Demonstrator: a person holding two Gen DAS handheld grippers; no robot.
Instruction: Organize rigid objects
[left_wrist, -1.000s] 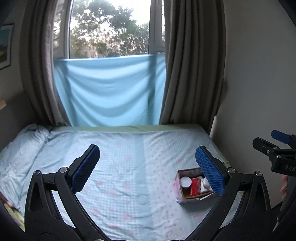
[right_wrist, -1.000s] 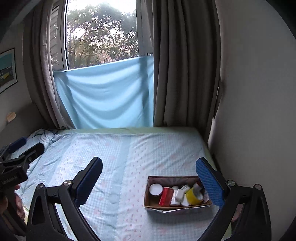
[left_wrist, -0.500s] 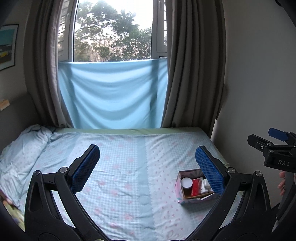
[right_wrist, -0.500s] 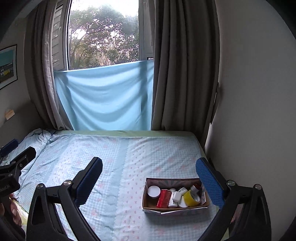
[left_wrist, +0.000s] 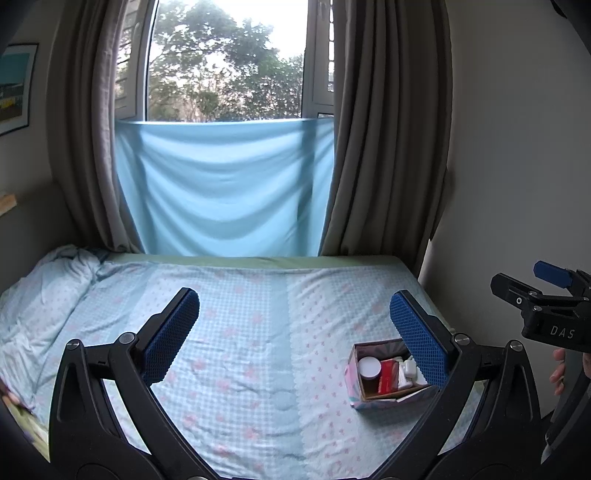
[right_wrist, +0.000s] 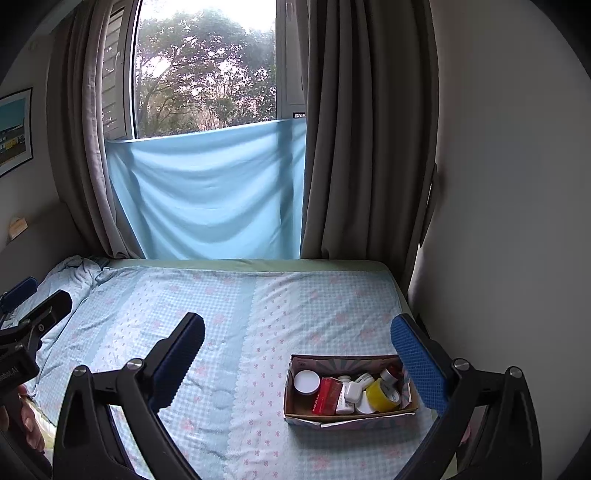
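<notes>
A small cardboard box (right_wrist: 295, 408) sits on the bed near its right edge; it also shows in the left wrist view (left_wrist: 352, 380). It holds a white-lidded jar (right_wrist: 307, 381), a red packet (right_wrist: 325, 397), small white bottles (right_wrist: 349, 395) and a yellow tape roll (right_wrist: 382, 394). My left gripper (left_wrist: 293, 332) is open and empty, held above the bed, with its right finger in front of the box. My right gripper (right_wrist: 297, 354) is open and empty above the box. Each gripper shows at the edge of the other's view.
The bed (right_wrist: 240, 306) has a blue checked sheet with pink flowers and a crumpled quilt (left_wrist: 40, 291) at the left. A blue cloth (left_wrist: 221, 188) hangs under the window between grey curtains. A white wall (right_wrist: 517, 221) runs along the bed's right side.
Both grippers have risen and drawn back a little, so the box sits lower and smaller in view. Both stay open and empty.
</notes>
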